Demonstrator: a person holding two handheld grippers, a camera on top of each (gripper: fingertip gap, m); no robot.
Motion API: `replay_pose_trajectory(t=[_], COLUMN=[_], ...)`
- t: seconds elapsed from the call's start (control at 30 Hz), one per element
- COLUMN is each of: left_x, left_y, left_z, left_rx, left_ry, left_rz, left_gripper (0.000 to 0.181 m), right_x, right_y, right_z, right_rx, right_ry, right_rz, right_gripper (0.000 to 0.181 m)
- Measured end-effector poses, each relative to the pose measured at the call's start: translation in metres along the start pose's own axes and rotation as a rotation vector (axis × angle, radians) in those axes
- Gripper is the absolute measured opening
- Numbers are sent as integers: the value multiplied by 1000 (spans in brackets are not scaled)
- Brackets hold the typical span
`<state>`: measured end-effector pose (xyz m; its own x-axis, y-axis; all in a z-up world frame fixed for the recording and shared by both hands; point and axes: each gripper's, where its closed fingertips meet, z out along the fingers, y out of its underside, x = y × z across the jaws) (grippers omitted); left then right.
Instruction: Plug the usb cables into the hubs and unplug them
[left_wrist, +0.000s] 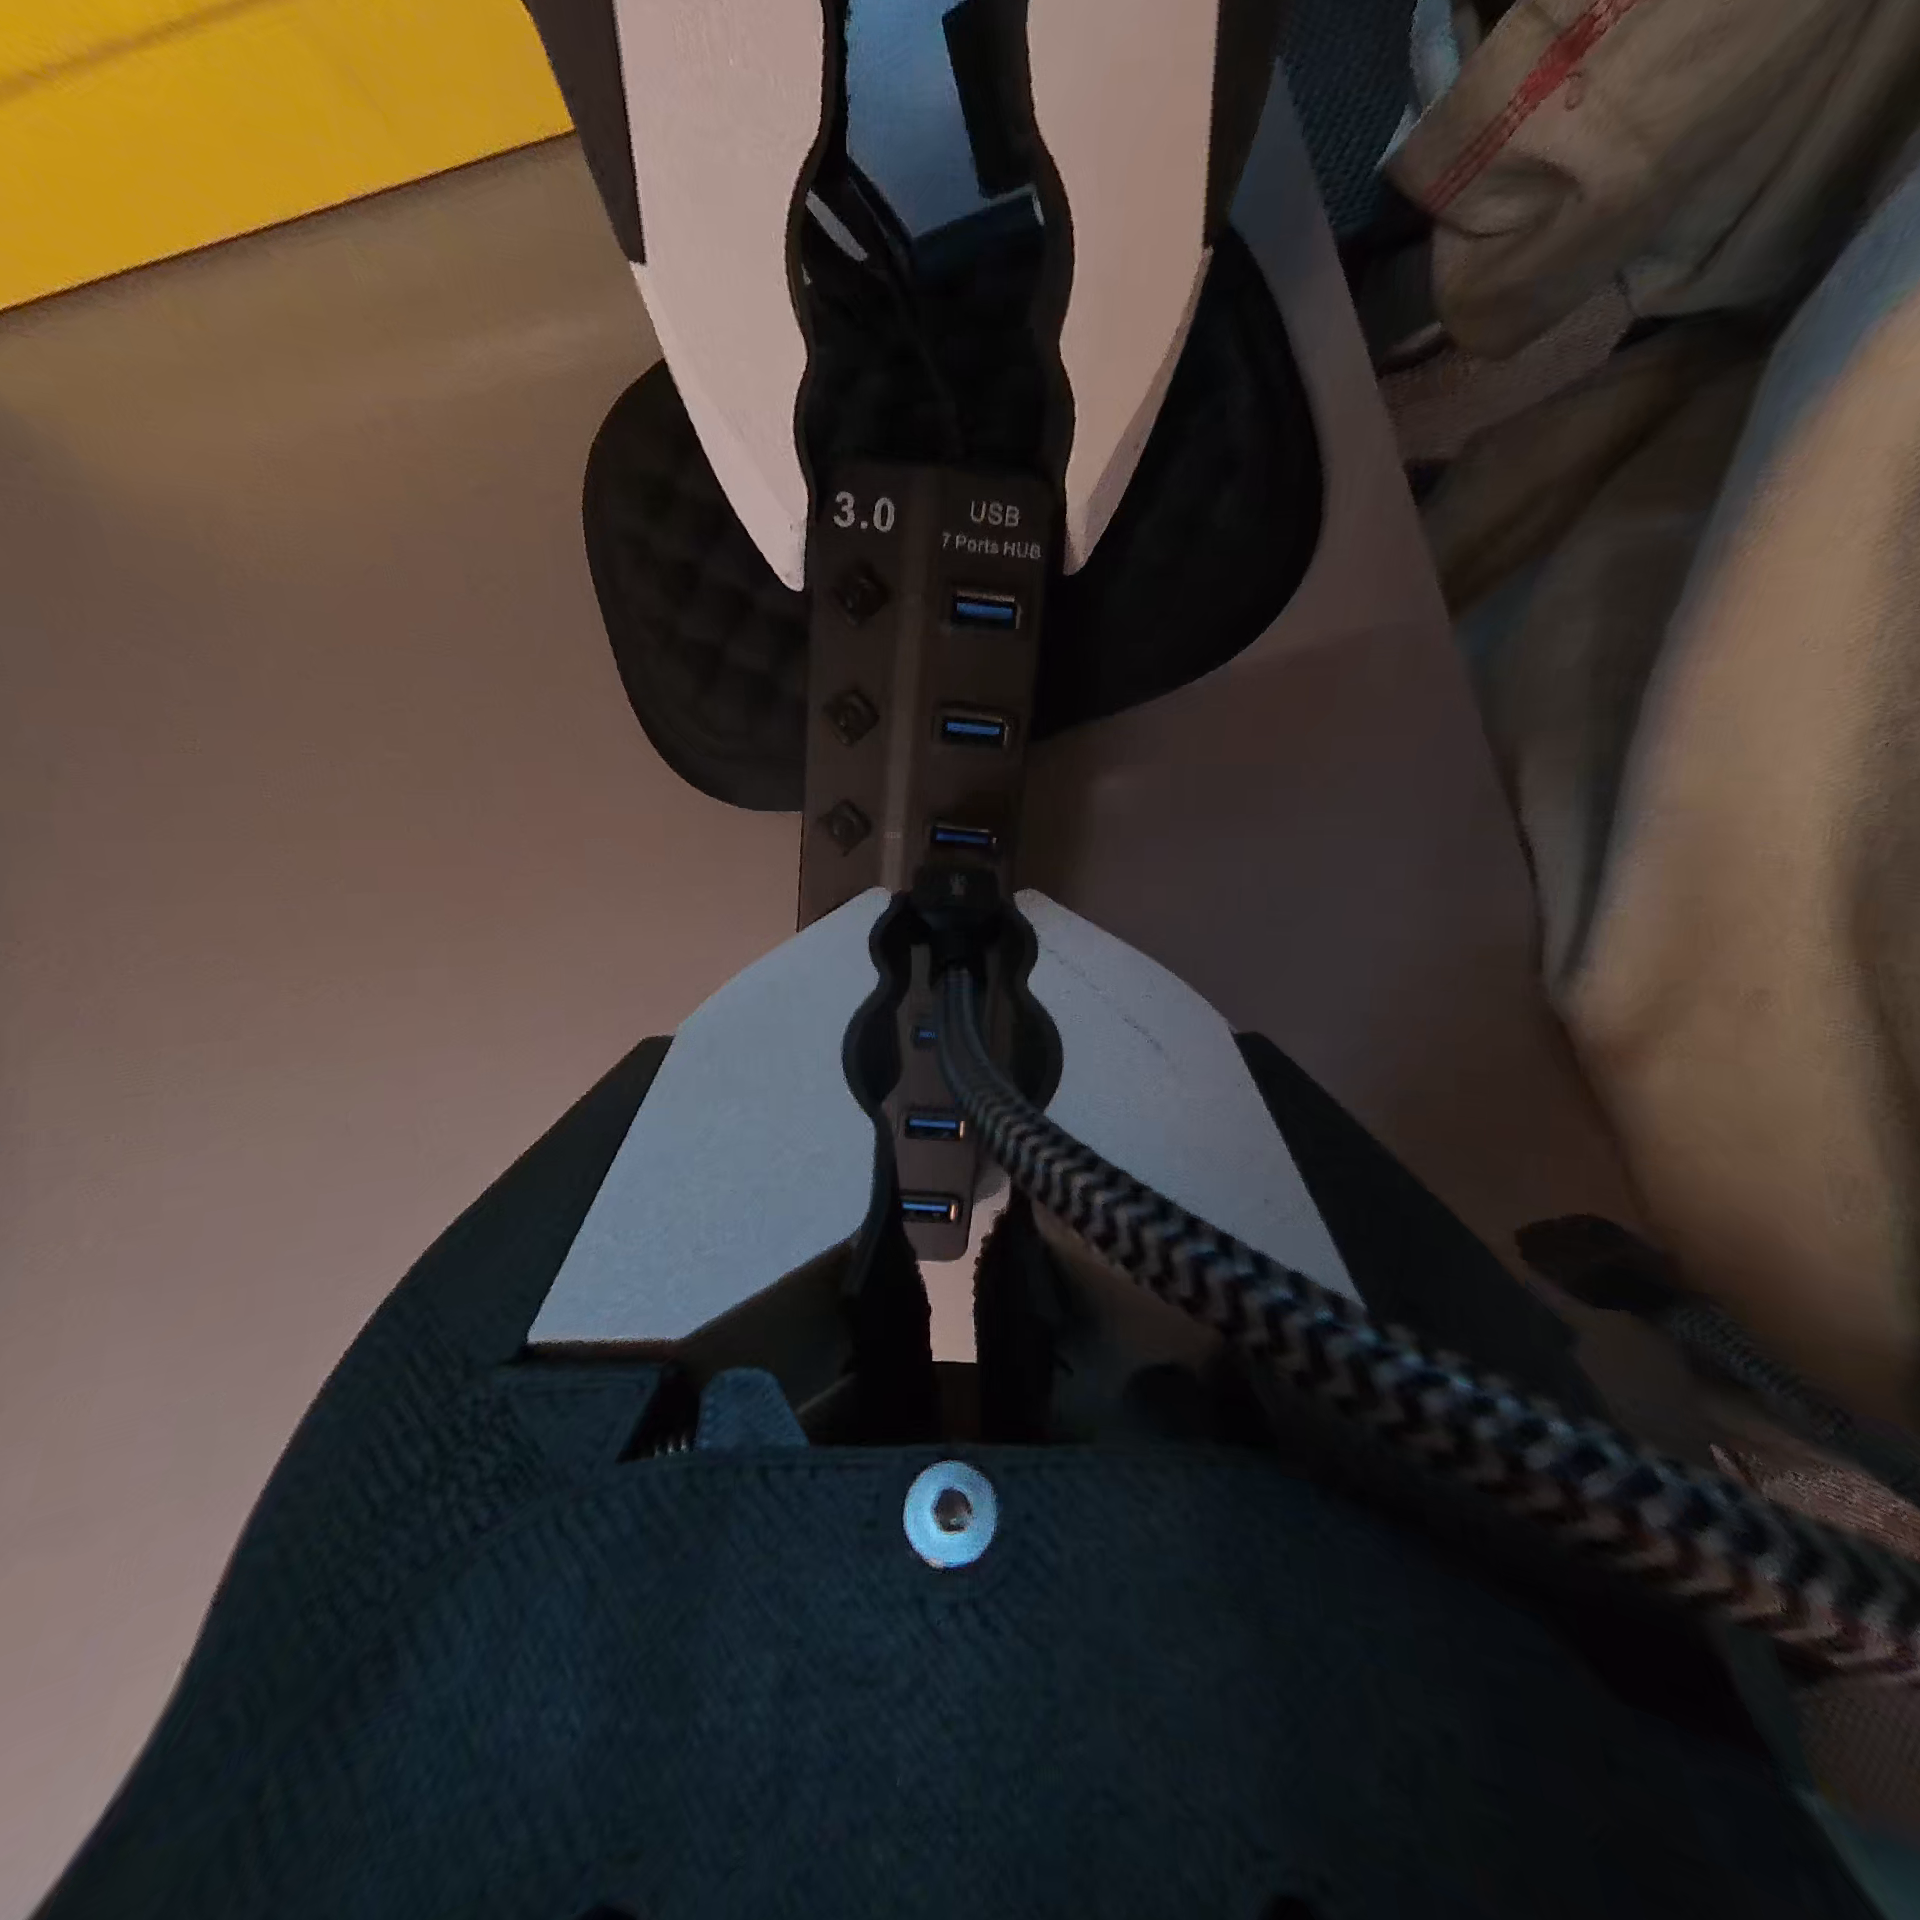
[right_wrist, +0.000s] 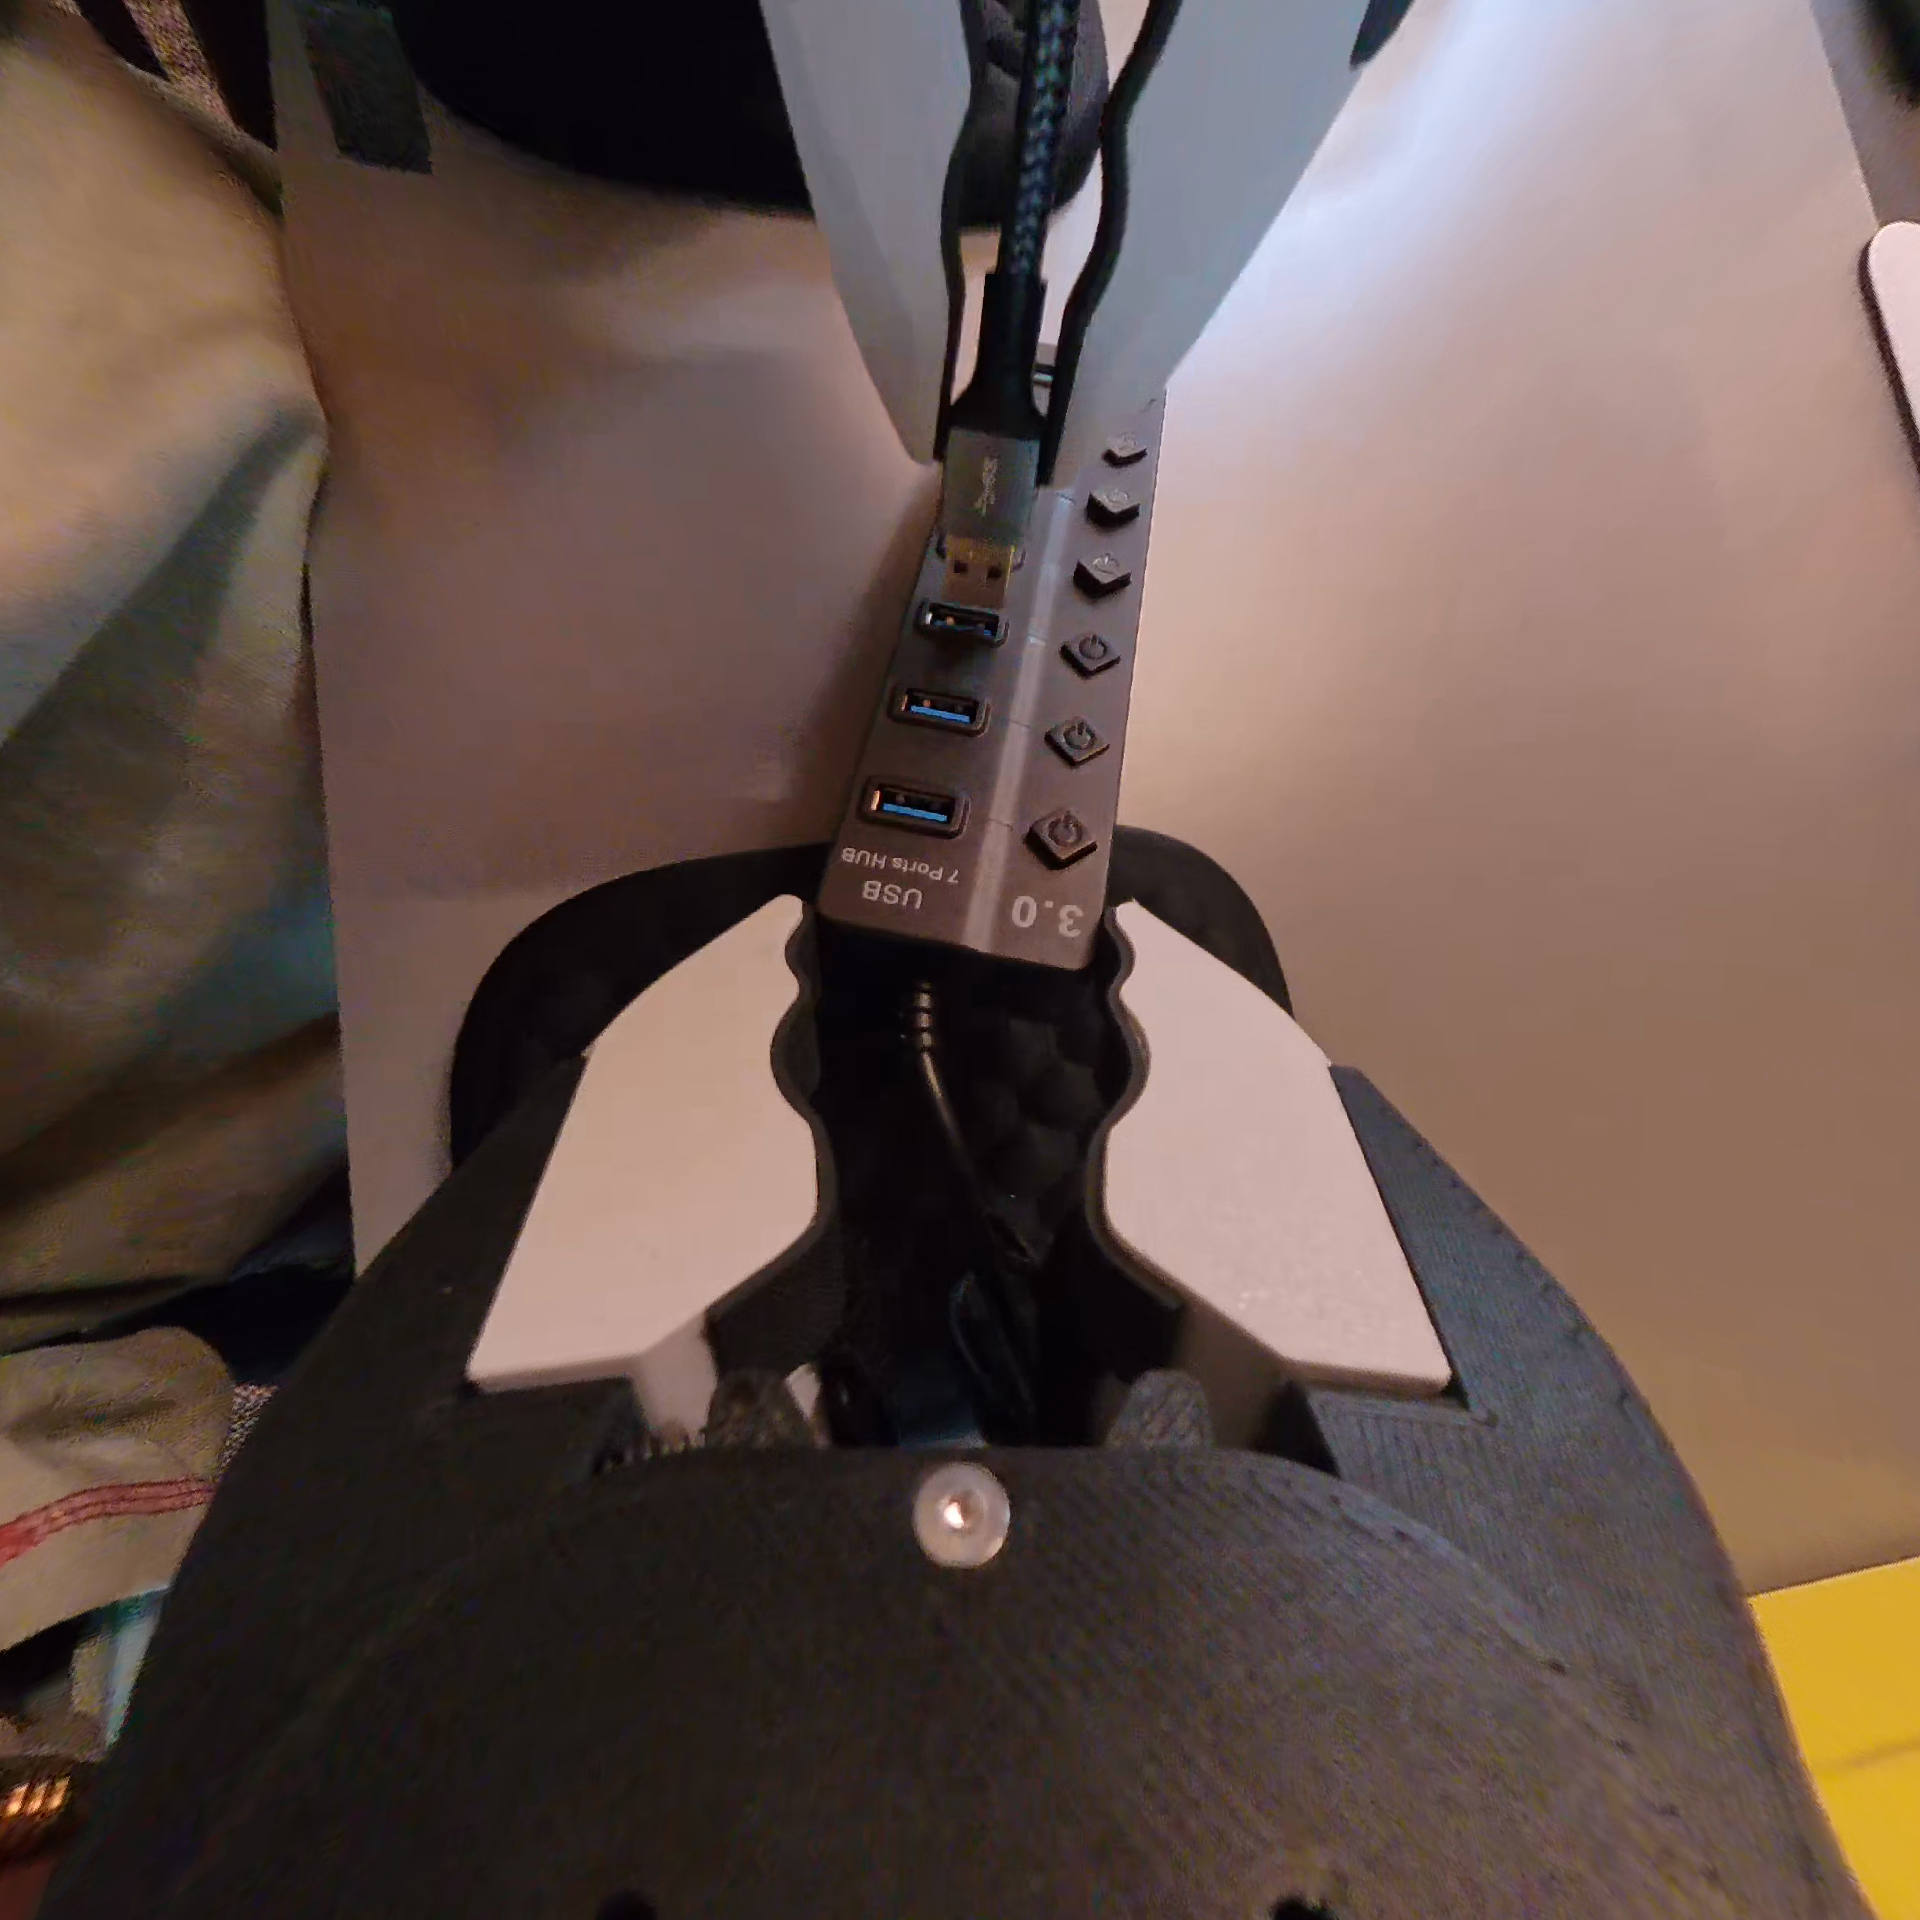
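Observation:
A dark grey USB hub (left_wrist: 914, 675) with a row of blue ports and a row of buttons lies along the table. My right gripper (right_wrist: 961, 914) is shut on the hub's labelled end (right_wrist: 956, 899); it shows at the top of the left wrist view (left_wrist: 935, 540). My left gripper (left_wrist: 951, 899) is shut on the plug (right_wrist: 985, 499) of a braided cable (left_wrist: 1247, 1278) and shows at the top of the right wrist view (right_wrist: 992, 457). The plug's metal tip (right_wrist: 977, 569) is bare and sits tilted just over a middle port (right_wrist: 961, 623), not pushed in.
A black textured pad (left_wrist: 686, 623) lies under the hub's labelled end. The hub's thin black lead (right_wrist: 940, 1101) runs back between my right fingers. Crumpled fabric and bags (left_wrist: 1662, 520) lie along one table edge. A yellow surface (left_wrist: 208, 125) borders the other side.

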<state>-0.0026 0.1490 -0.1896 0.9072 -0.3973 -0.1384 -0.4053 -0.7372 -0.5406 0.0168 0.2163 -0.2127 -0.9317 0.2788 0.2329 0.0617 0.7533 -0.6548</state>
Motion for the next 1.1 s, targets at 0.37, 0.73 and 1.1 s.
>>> replay_pose_trajectory(t=[0.37, 0.73, 1.1], left_x=[1, 3, 0], left_y=[-3, -9, 2], left_z=[6, 9, 30], left_rx=[-43, -89, -110], left_ry=[8, 26, 38], left_rz=[14, 50, 138], left_gripper=[17, 17, 17], right_x=[1, 0, -1], right_y=[2, -8, 13], right_z=[1, -3, 16], right_rx=[8, 82, -1], right_ry=[-1, 3, -47], right_rz=[-6, -50, -22], right_gripper=[51, 51, 50])
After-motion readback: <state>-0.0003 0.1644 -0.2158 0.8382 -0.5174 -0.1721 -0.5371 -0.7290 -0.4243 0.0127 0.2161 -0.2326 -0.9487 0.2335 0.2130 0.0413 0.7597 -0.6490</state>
